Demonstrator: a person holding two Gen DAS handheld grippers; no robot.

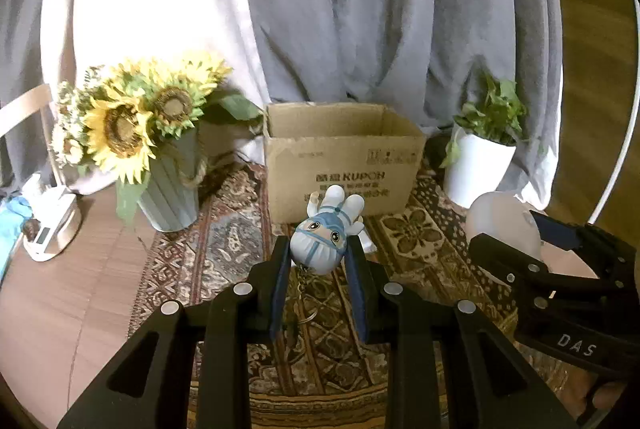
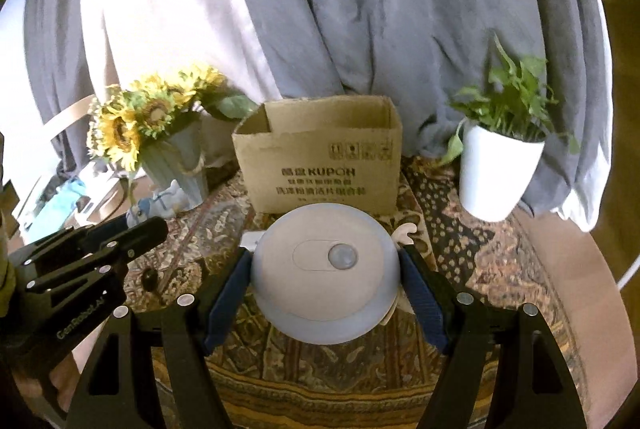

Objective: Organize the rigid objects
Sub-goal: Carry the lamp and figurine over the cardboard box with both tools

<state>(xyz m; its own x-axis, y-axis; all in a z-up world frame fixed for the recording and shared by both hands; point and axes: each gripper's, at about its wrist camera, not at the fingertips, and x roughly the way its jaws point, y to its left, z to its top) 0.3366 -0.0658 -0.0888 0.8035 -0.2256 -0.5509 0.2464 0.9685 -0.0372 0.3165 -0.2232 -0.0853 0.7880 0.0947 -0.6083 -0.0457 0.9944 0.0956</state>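
Note:
My left gripper point(image 1: 319, 253) is shut on a small blue-and-white figurine keychain point(image 1: 322, 241), held above the patterned rug with its key ring dangling below. An open cardboard box point(image 1: 340, 157) stands just behind it. In the right wrist view my right gripper point(image 2: 325, 269) is shut on a round grey-white disc lamp point(image 2: 325, 265) with a small sensor dome, its blue pads point(image 2: 420, 293) pressing both sides. The same box point(image 2: 320, 157) stands behind the lamp. The lamp point(image 1: 500, 225) and right gripper show at the right of the left wrist view; the left gripper point(image 2: 132, 229) and figurine point(image 2: 160, 205) show at the left of the right one.
A pale vase of sunflowers point(image 1: 136, 133) stands left of the box and a white pot with a green plant point(image 2: 500, 165) right of it. Grey drapes hang behind. A small beige piece point(image 2: 404, 233) and a dark bead point(image 2: 150, 279) lie on the rug point(image 2: 460, 229).

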